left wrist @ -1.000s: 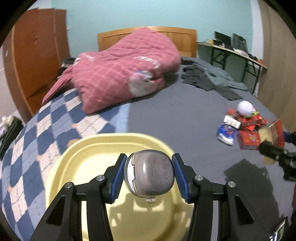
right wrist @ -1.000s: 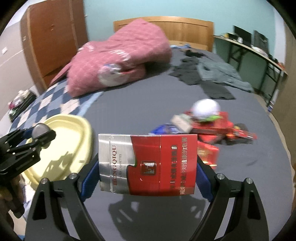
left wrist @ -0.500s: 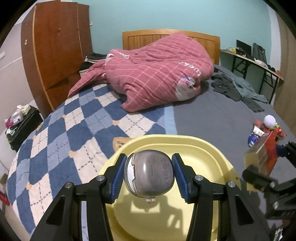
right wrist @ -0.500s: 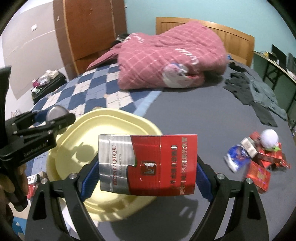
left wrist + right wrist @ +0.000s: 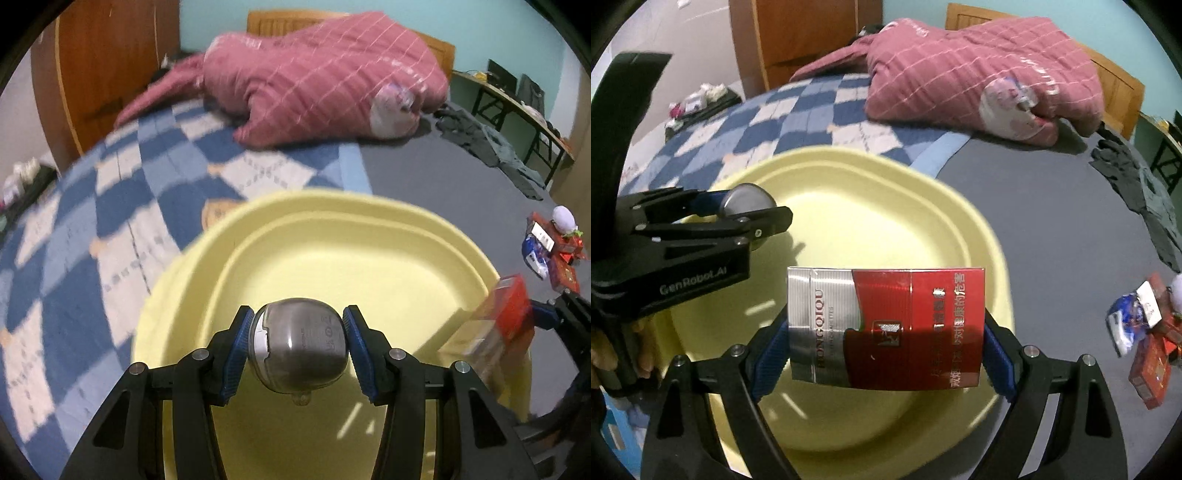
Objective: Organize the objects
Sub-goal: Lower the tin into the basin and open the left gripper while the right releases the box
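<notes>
A yellow basin [image 5: 369, 266] sits on the bed; it also shows in the right wrist view [image 5: 879, 206]. My left gripper [image 5: 298, 350] is shut on a rounded grey earbud case [image 5: 299, 347] and holds it over the basin's near side. In the right wrist view the left gripper [image 5: 753, 218] and the grey case [image 5: 748, 197] hang over the basin's left rim. My right gripper [image 5: 886, 332] is shut on a red and silver cigarette pack [image 5: 886, 325] above the basin. In the left wrist view the pack [image 5: 506, 317] is at the basin's right rim.
A pile of red boxes, a blue packet and a white ball [image 5: 1145, 325] lies on the grey sheet to the right; the pile also shows in the left wrist view [image 5: 554, 243]. A pink quilt [image 5: 325, 74] lies at the bed's head. Dark clothes [image 5: 1137, 184] lie at far right.
Both grippers have moved left and lower, closer over the yellow basin, each still holding its object. The pile of boxes has slid toward the right edge of both views.
</notes>
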A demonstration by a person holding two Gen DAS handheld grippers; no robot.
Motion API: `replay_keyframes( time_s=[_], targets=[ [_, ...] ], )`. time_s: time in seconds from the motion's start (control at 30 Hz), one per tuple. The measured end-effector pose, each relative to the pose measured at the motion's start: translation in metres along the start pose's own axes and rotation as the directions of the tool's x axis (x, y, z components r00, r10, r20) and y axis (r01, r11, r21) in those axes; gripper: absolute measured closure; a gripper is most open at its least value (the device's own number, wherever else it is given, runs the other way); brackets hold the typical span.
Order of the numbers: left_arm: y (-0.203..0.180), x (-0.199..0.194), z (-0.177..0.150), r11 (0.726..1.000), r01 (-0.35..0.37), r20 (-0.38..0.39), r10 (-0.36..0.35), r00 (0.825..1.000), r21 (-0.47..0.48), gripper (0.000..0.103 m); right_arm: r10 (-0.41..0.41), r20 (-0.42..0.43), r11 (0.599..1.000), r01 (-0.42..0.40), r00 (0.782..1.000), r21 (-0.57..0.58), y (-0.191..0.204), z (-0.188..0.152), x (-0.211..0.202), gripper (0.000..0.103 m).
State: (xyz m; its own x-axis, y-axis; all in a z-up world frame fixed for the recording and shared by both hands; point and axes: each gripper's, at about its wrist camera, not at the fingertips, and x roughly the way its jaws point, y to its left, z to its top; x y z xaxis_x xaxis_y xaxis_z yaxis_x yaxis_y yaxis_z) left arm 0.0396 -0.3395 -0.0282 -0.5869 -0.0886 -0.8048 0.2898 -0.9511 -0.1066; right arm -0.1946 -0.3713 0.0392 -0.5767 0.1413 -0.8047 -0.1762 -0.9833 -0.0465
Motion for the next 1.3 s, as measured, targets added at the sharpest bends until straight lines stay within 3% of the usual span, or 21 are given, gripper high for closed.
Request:
replay_keyframes(
  time_s=[0.07,0.13,0.23,0.4,0.53,1.0,1.13,1.23,1.3],
  targets=[
    [0.002,0.007,0.003,1.0,0.028,-0.037,-0.028,0.999,-0.007,0.054,-0.021,-0.005,1.0,0.021,1.0,-0.023,0.004,-0.001,0.004,0.015],
    [0.002,0.011,0.008,1.0,0.011,-0.037,-0.011,0.999,0.005,0.054,-0.03,-0.001,0.999,0.03,1.0,-0.044,0.008,-0.001,0.005,0.015],
    [0.0,0.018,0.009,1.0,-0.005,-0.058,0.006,0.998,0.02,0.054,0.023,-0.005,0.999,-0.023,1.0,-0.025,0.01,-0.001,0.003,0.015],
    [-0.003,0.014,0.002,1.0,-0.018,-0.073,0.018,0.997,0.01,0.053,-0.033,-0.004,0.993,0.032,0.999,-0.111,0.027,-0.005,0.01,0.015],
    [-0.006,0.016,-0.003,0.999,-0.033,-0.086,0.035,0.996,0.022,0.053,-0.003,-0.025,0.99,0.0,1.0,-0.143,0.036,-0.004,0.017,0.015],
    [-0.01,0.009,-0.007,0.999,-0.046,-0.078,0.048,0.996,0.028,0.052,0.037,-0.067,0.994,-0.043,0.997,-0.101,0.032,-0.004,0.024,0.015],
    [-0.009,0.008,-0.007,0.998,-0.048,-0.075,0.05,0.996,0.028,0.049,0.044,-0.082,0.995,-0.052,0.996,-0.091,0.031,-0.004,0.024,0.01],
    [-0.013,0.006,-0.007,0.999,-0.028,-0.07,0.031,0.997,0.042,0.038,0.044,-0.082,0.993,-0.053,0.996,-0.105,0.033,-0.005,0.022,0.005],
    [-0.016,-0.004,-0.008,0.998,-0.039,-0.016,0.04,0.999,0.046,0.015,0.052,-0.07,0.993,-0.059,0.996,-0.102,0.034,-0.005,0.019,0.0]
  ],
)
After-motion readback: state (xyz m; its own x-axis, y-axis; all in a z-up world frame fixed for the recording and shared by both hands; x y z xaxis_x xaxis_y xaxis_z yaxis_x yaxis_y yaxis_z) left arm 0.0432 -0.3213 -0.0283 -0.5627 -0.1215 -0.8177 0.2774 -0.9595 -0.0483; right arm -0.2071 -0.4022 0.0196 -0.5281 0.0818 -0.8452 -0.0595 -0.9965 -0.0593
